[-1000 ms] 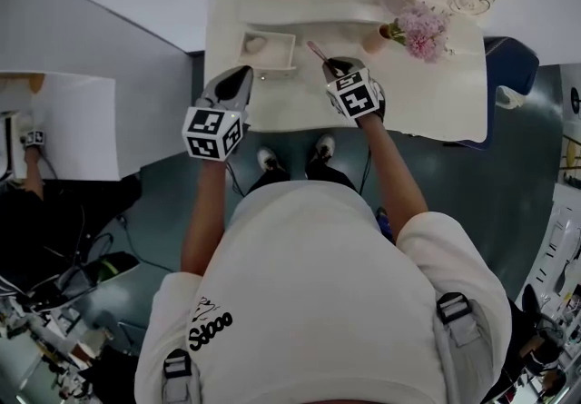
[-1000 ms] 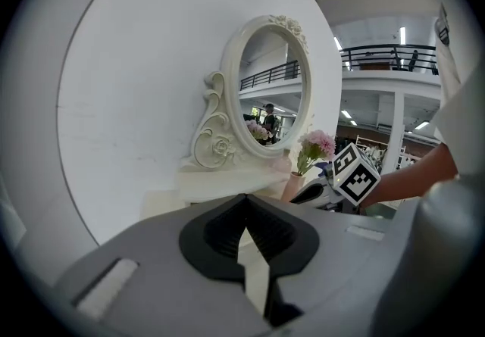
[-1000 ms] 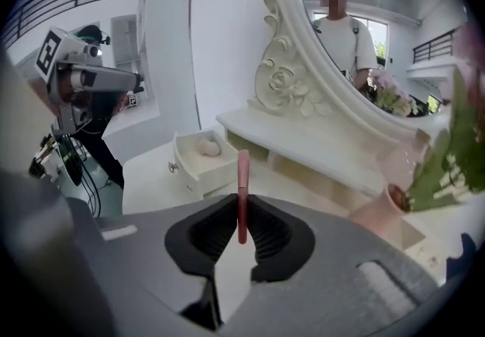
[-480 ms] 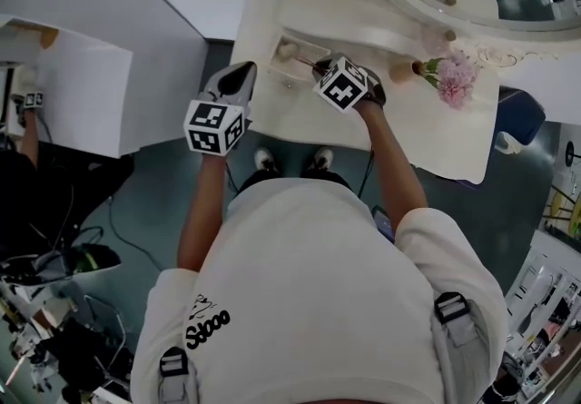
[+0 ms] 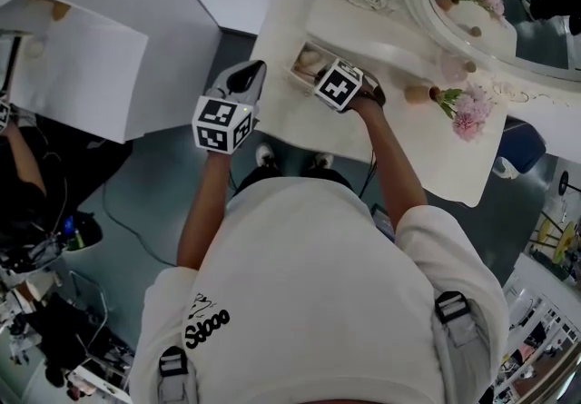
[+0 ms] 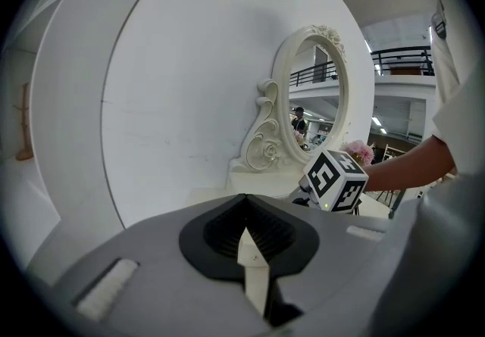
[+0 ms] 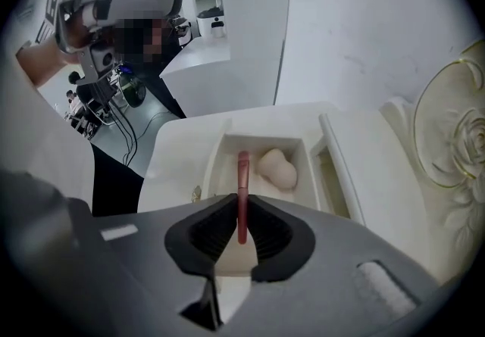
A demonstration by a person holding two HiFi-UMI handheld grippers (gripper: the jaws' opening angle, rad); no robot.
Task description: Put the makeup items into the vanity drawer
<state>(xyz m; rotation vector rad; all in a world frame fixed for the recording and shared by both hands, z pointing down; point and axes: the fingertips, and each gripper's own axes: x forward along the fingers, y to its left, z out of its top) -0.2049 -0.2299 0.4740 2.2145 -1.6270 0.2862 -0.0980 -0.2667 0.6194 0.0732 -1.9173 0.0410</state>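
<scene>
Shifted since a second ago: right gripper [image 5: 320,75], from the middle of the tabletop leftward to the open drawer. Left gripper [image 5: 250,75] much where it was, beside the edge of the cream vanity table [image 5: 427,157], near the drawer but not touching it.

Right gripper: jaws clamped on the handle of a slim pink makeup brush [image 7: 242,184], far end of the brush pointing forward over the shallow cream rectangular drawer [image 7: 215,161]. Drawer pulled out, small gold knob [image 7: 195,193] on its front. Contact between brush and drawer floor: not discernible.

Inside the drawer, right of the brush in the right gripper view: a rounded beige makeup sponge [image 7: 277,167], lying apart from the brush.

Left gripper: jaws closed together, nothing between them, pointed toward the oval mirror in a carved cream frame [image 6: 317,93].

On the tabletop, right of the right gripper in the head view: a small vase of pink flowers [image 5: 468,117], near the foot of the mirror.

Lower head view: filled by the person's white T-shirt [image 5: 318,293], both forearms reaching forward to the grippers.
</scene>
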